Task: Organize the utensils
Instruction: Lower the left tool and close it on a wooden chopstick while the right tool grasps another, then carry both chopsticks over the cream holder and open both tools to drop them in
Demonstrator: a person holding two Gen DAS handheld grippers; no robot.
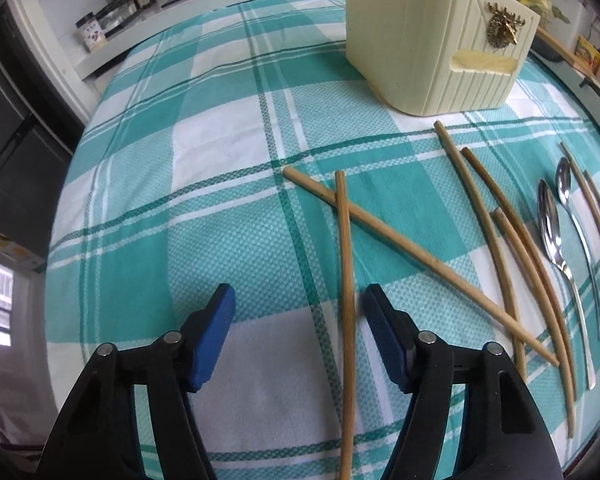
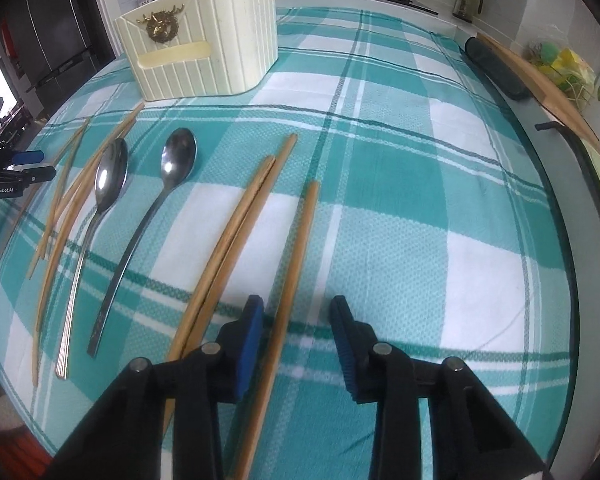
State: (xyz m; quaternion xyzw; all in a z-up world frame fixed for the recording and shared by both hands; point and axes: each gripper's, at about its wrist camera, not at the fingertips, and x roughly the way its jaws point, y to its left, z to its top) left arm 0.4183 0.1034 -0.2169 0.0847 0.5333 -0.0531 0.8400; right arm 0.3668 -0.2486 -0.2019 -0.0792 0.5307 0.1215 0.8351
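Note:
Several wooden chopsticks and two steel spoons lie on a teal checked cloth. My left gripper (image 1: 298,300) is open; one chopstick (image 1: 346,280) lies between its fingers, crossing another chopstick (image 1: 412,256). The spoons (image 1: 552,232) lie to the right. A cream utensil holder (image 1: 432,40) stands at the back. My right gripper (image 2: 298,312) is open over a single chopstick (image 2: 296,264), beside a chopstick pair (image 2: 236,232). The spoons (image 2: 172,176) and the holder (image 2: 204,52) are to its left. The left gripper (image 2: 40,166) shows at the far left.
A kitchen counter with jars (image 1: 100,28) and a stove runs behind the table. A dark case (image 2: 496,68) and a wooden board (image 2: 540,84) lie at the table's right edge. The cloth (image 2: 420,200) covers the table.

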